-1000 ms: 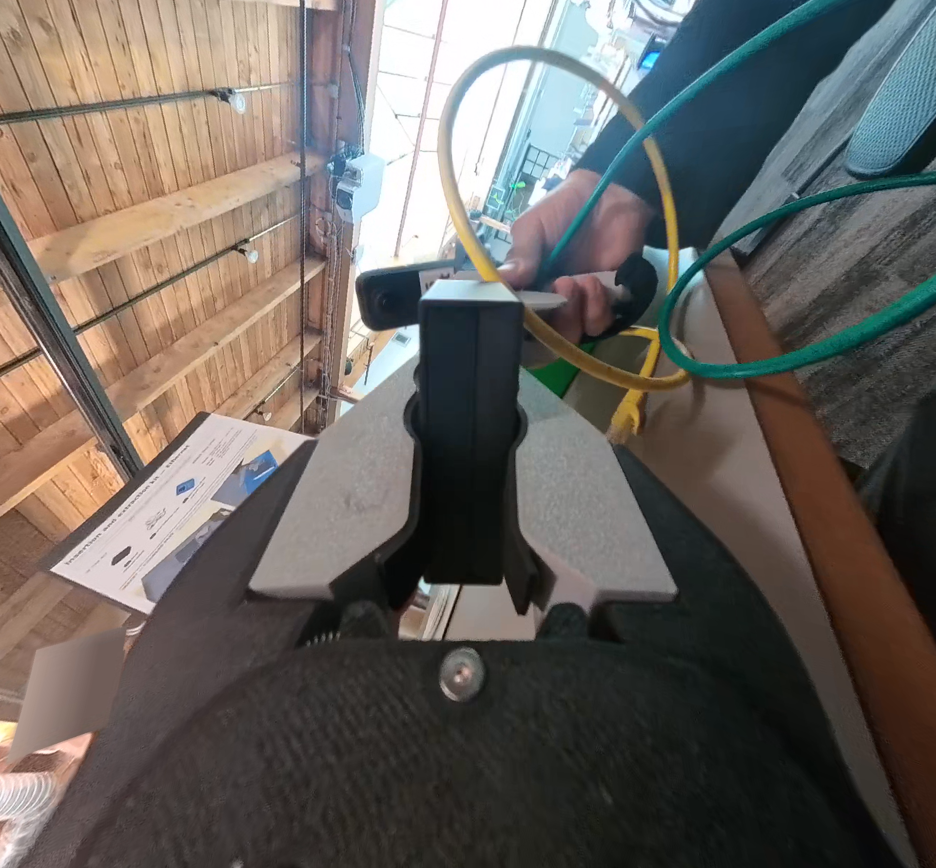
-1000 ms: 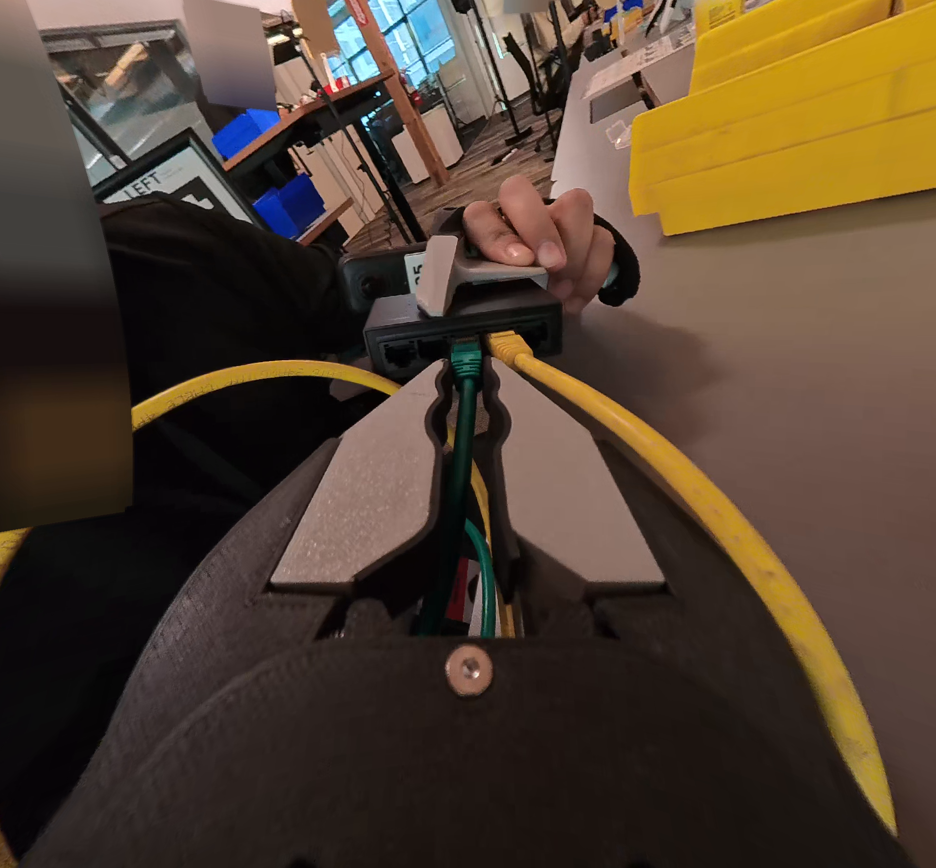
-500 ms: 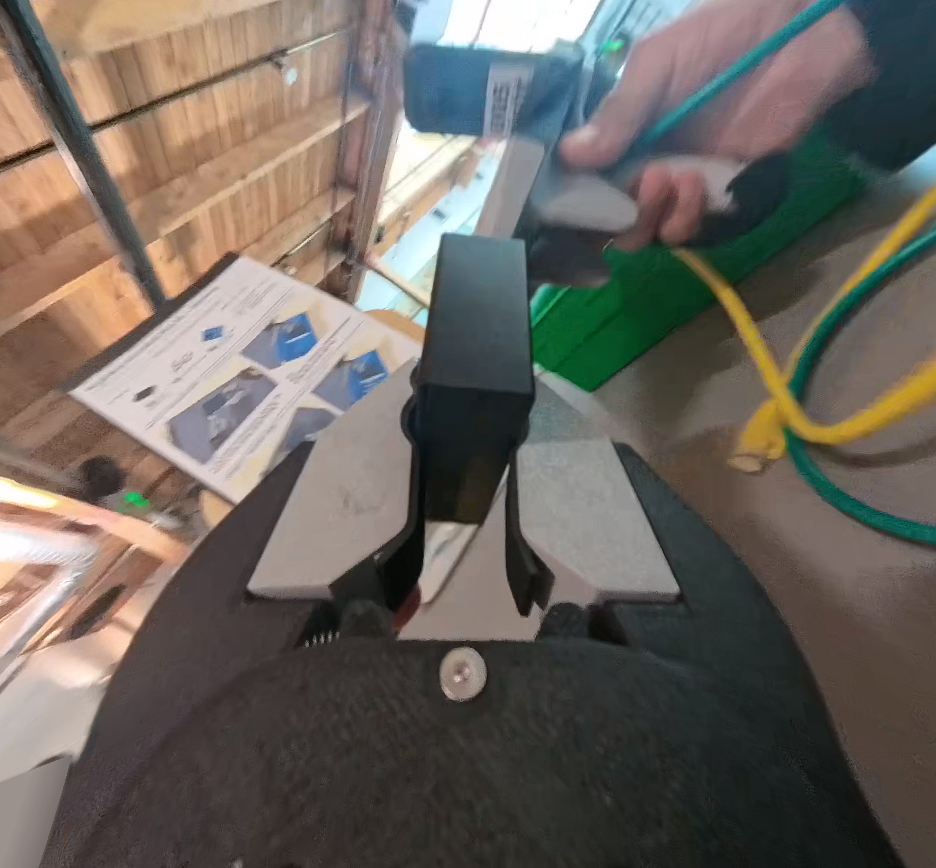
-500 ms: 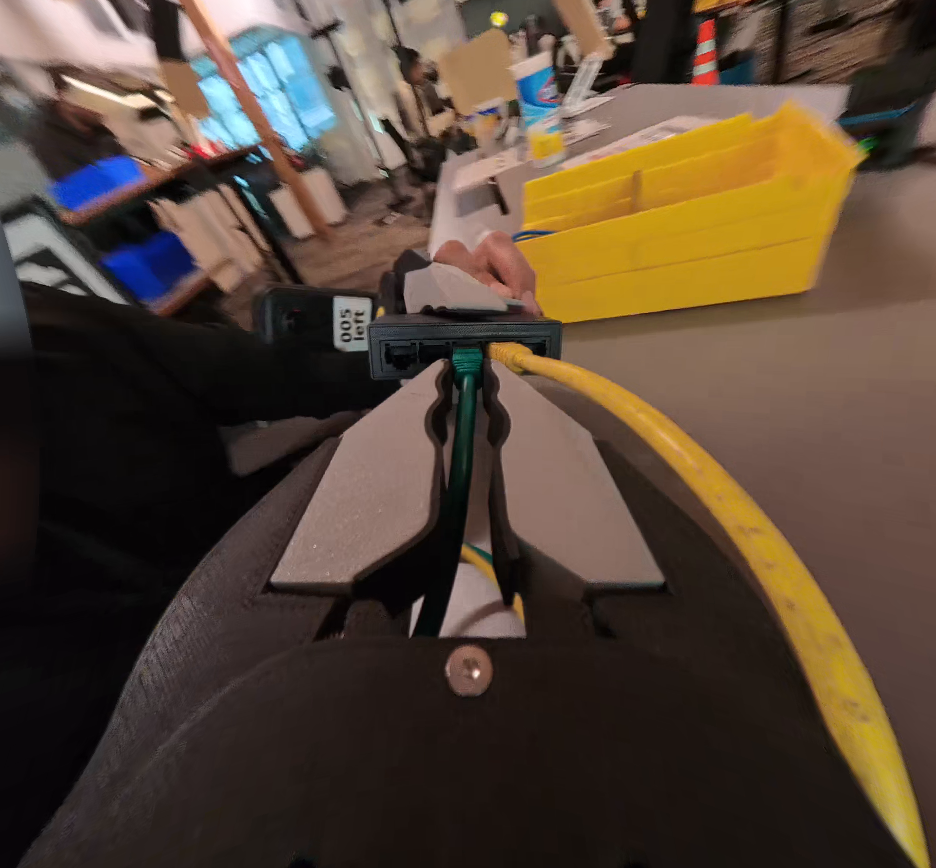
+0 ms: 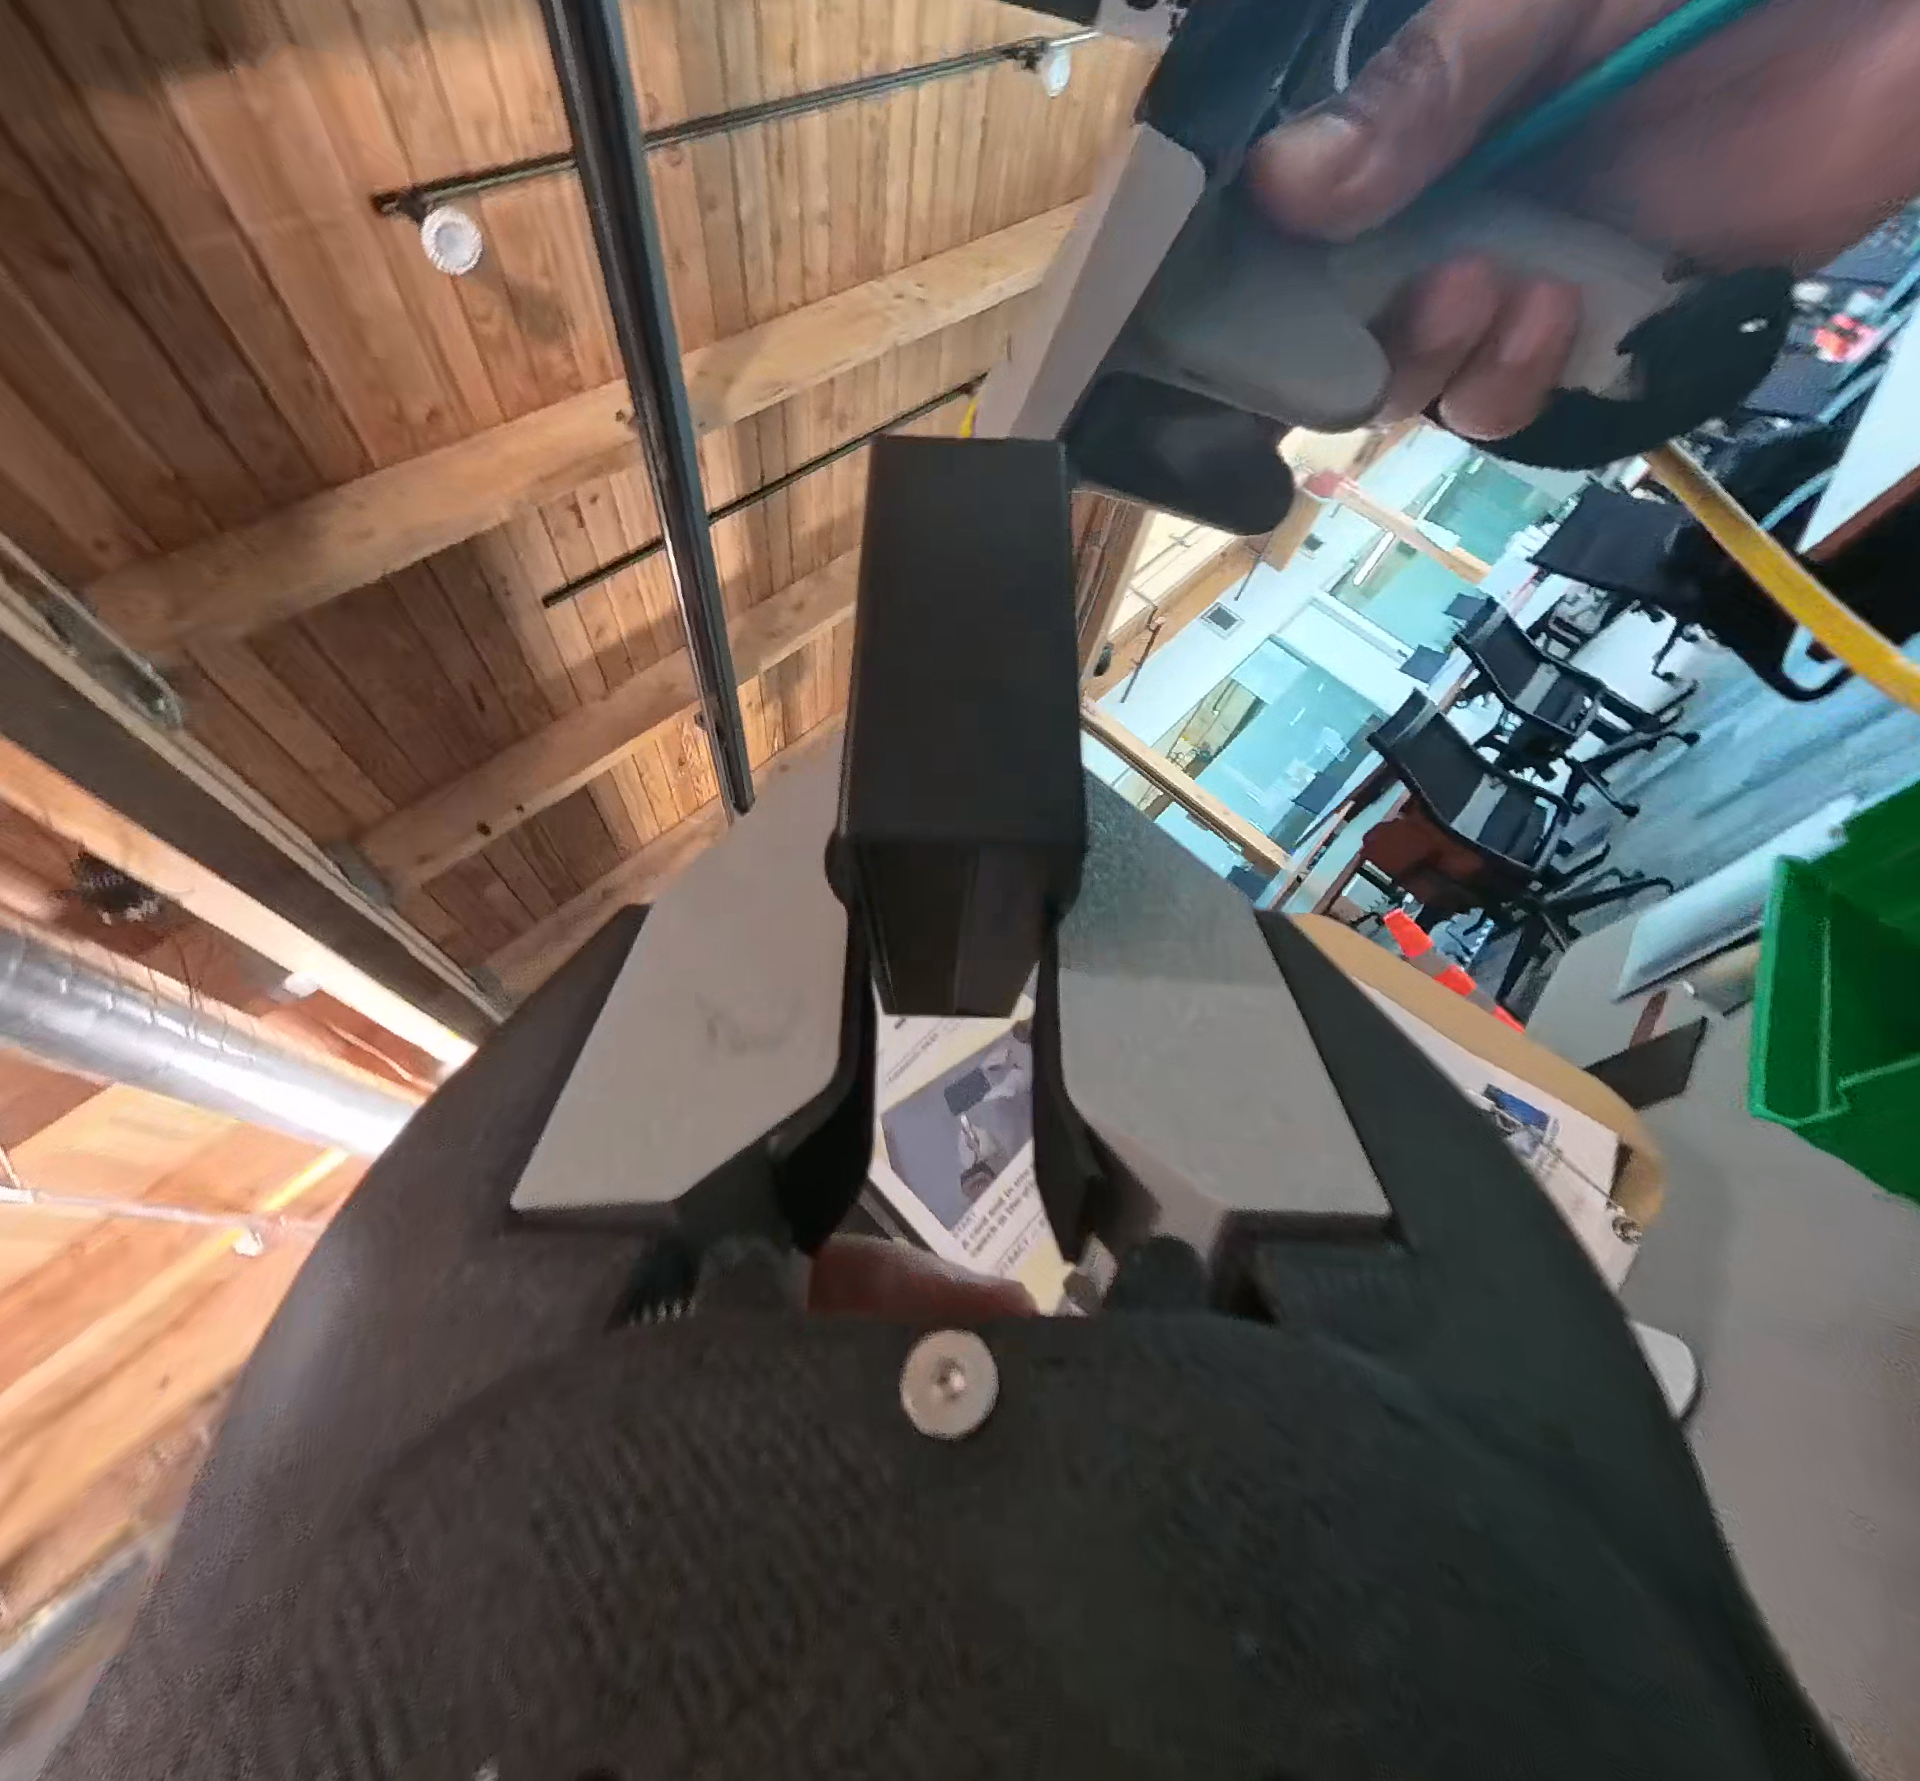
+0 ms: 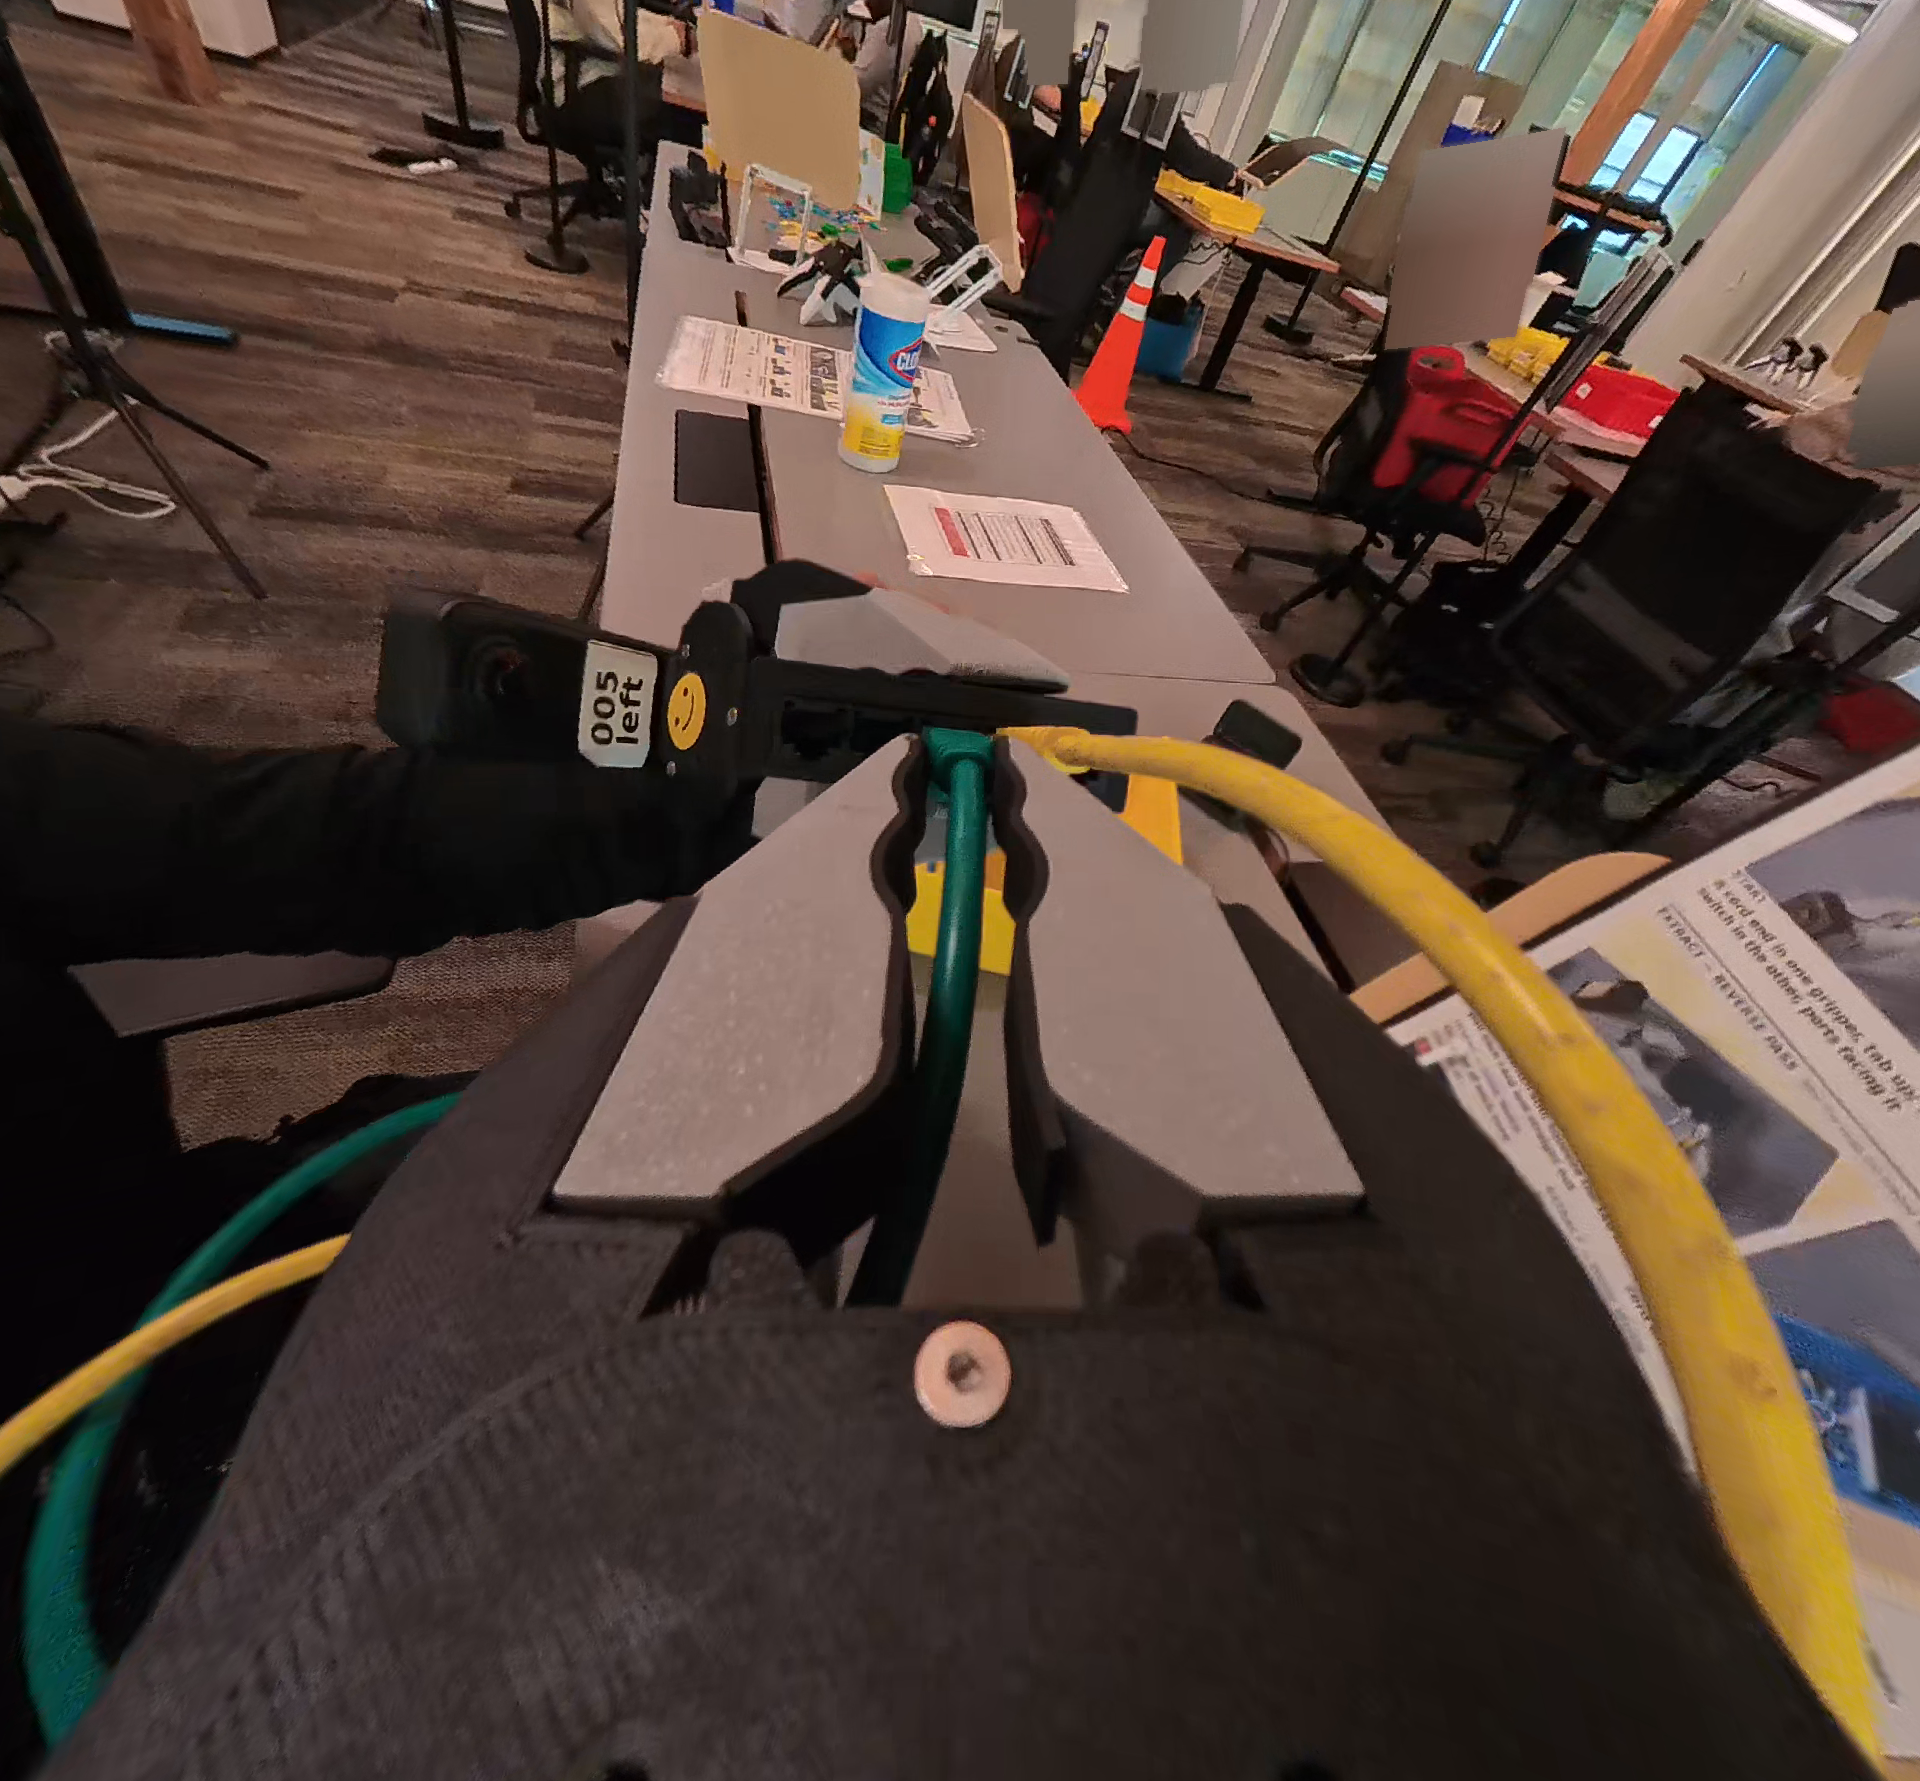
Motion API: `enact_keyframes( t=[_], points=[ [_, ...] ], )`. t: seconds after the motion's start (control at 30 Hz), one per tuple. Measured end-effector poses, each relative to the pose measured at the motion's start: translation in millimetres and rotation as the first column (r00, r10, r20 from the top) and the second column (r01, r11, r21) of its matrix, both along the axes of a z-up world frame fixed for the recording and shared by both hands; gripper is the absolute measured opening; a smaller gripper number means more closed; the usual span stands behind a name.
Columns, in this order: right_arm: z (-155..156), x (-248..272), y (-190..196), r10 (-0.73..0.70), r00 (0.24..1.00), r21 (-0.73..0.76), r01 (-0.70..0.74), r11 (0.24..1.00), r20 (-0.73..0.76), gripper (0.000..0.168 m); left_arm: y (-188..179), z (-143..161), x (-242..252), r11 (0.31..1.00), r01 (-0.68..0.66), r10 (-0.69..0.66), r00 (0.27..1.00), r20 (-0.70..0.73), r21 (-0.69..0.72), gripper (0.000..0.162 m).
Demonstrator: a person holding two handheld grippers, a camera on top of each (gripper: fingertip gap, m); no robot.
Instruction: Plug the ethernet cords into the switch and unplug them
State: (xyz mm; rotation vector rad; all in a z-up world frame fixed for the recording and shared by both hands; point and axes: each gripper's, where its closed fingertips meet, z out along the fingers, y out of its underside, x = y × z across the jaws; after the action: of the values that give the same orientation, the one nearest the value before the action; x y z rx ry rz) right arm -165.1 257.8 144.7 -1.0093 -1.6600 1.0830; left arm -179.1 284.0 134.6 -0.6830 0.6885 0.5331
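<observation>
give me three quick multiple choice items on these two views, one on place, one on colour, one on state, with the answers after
1. Where is the black network switch?
A. lying flat on the table
B. clamped in the left hand-held gripper
C. inside the green bin

2. What colour is the cord between the fingers of the right hand-held gripper?
A. green
B. yellow
C. blue

3. What state is the yellow ethernet cord in?
A. coiled loose on the floor
B. held in the left gripper
C. its connector sits at a switch port, beside the green one

Answers:
1 B, the left wrist view shows the switch pinched between its two fingers, lifted off the table.
2 A, the green ethernet cord runs up the gap between the fingers.
3 C, the right wrist view shows its plug end at the switch face, right of the green plug.
</observation>
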Motion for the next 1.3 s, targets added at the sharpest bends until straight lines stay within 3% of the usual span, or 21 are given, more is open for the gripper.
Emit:
enact_keyframes(
  t=[0.1, 0.23, 0.3, 0.4, 0.53, 0.73, 0.9, 1.03, 1.23, 1.3],
  points=[
    [-9, -22, 14, -0.012, 1.0, -0.013, 0.012, 1.0, 0.018, 0.008, 16, -11, -22, 1.0, -0.009, 0.011, 0.995, 0.101, -0.014, 0.028],
    [-72, -30, 35, 0.011, 0.997, -0.017, -0.01, 1.0, 0.075, 0.008, 39, -79, -30, 0.994, -0.013, 0.028, 0.99, 0.138, -0.108, 0.028],
    [-110, -26, 44, 0.043, 0.994, -0.086, -0.034, 0.996, 0.101, 0.008, 47, -118, -27, 0.987, -0.027, 0.044, 0.994, 0.098, -0.161, 0.034],
    [-162, -17, 57, 0.084, 0.986, -0.213, -0.052, 0.976, 0.142, 0.008, 58, -169, -21, 0.968, -0.083, 0.082, 0.997, -0.014, -0.235, 0.027],
    [-215, -6, 68, 0.126, 0.97, -0.29, -0.063, 0.955, 0.206, 0.008, 66, -218, -12, 0.956, -0.128, 0.077, 0.978, -0.194, -0.263, 0.027],
    [-234, 2, 73, 0.173, 0.979, -0.409, -0.116, 0.905, 0.104, 0.008, 68, -235, -1, 0.951, -0.096, 0.026, 0.973, -0.231, -0.295, 0.026],
    [-231, 13, 70, 0.234, 0.972, -0.511, -0.204, 0.835, -0.007, 0.007, 57, -229, 19, 0.962, -0.035, -0.025, 0.976, -0.215, -0.27, 0.026],
    [-233, 16, 69, 0.235, 0.972, -0.475, -0.196, 0.858, 0.024, 0.008, 57, -231, 22, 0.957, -0.008, -0.056, 0.976, -0.212, -0.288, 0.026],
    [-240, 17, 67, 0.305, 0.952, -0.592, -0.249, 0.766, -0.005, 0.009, 48, -234, 29, 0.959, 0.014, -0.085, 0.968, -0.238, -0.283, 0.026],
    [-245, 16, 68, 0.305, 0.952, -0.592, -0.243, 0.769, 0.005, 0.009, 49, -239, 28, 0.955, 0.004, -0.085, 0.962, -0.259, -0.296, 0.027]
  ],
)
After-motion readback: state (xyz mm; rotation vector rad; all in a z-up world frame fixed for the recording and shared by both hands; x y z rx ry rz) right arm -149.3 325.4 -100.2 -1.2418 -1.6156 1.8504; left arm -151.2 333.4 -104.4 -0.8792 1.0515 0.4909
